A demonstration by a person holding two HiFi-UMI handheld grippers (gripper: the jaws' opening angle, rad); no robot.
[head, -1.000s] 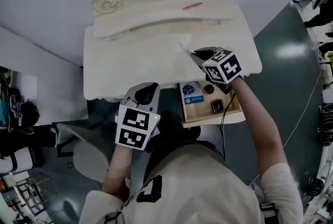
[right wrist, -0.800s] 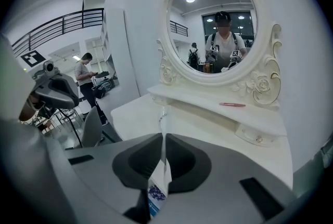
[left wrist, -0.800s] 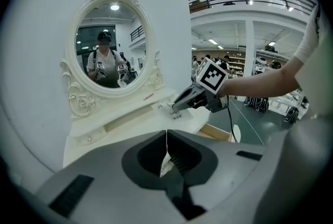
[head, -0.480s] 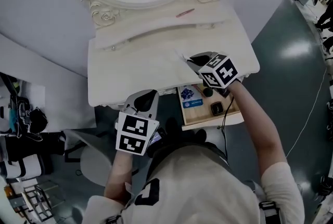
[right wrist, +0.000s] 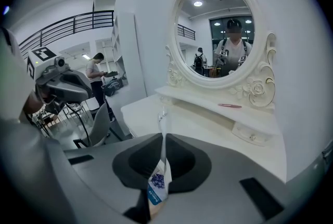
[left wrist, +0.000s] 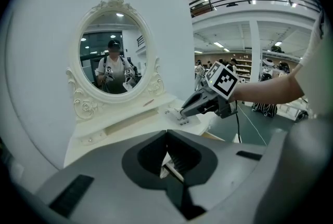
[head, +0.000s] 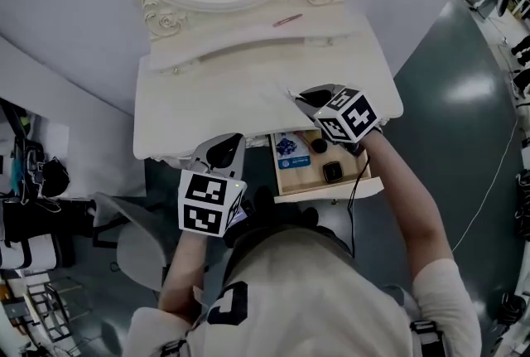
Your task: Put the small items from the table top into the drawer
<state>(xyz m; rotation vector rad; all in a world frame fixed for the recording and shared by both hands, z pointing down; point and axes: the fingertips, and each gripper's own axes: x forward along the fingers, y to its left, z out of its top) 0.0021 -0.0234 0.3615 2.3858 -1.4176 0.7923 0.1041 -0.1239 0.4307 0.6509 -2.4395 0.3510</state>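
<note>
White vanity table [head: 207, 98], drawer [head: 300, 177] open under its right front edge with a few bits inside. I'd carry the right gripper [head: 302, 95] out over the drawer and go low before letting go, since it's pinched shut on a thin, flimsy card [left wrist: 180, 116] above the tabletop. The left gripper [head: 222, 150] is closed on nothing, by the front edge. A pink stick [head: 287, 19] waits on the shelf.
</note>
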